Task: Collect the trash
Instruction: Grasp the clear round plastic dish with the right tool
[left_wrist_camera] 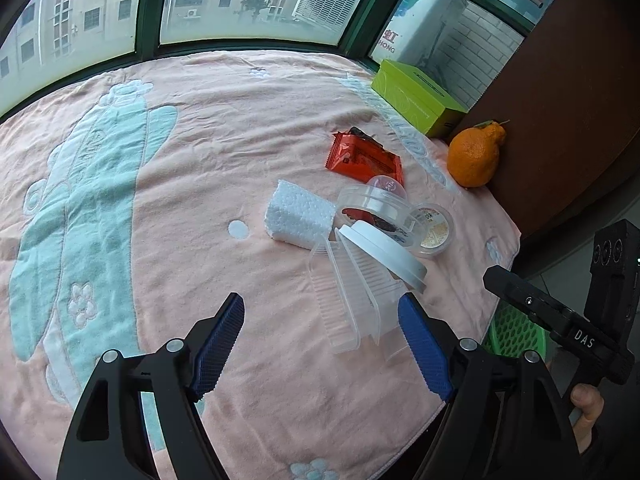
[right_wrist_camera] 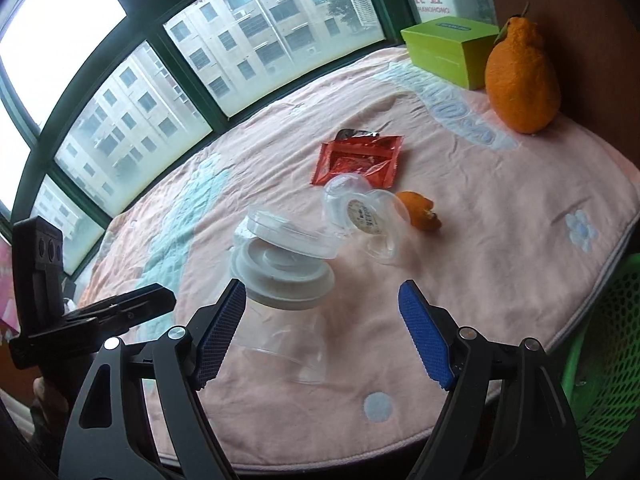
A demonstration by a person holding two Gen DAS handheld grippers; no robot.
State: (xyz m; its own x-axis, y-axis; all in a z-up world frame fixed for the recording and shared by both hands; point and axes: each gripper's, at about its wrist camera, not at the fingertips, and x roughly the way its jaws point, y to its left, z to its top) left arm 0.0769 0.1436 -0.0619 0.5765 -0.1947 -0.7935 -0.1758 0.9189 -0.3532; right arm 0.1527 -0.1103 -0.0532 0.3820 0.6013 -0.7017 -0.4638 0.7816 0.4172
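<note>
On the pink towel (left_wrist_camera: 240, 120) nothing's collected yet: cup (left_wrist_camera: 352, 300), lid (left_wrist_camera: 380, 252), wrapper (left_wrist_camera: 364, 158) and peel (right_wrist_camera: 420, 210) still lie there, left gripper (left_wrist_camera: 322, 344) and right gripper (right_wrist_camera: 322, 332) both wide, empty.

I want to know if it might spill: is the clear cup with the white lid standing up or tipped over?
Tipped over. The clear cup lies on its side on the pink towel, its white lid still on and facing sideways. Looks empty.

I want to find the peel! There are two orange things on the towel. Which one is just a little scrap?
The orange peel scrap beside the clear plastic cups is small and torn. The other, the whole orange fruit, is big, has a stem, and sits by the green box.
</note>
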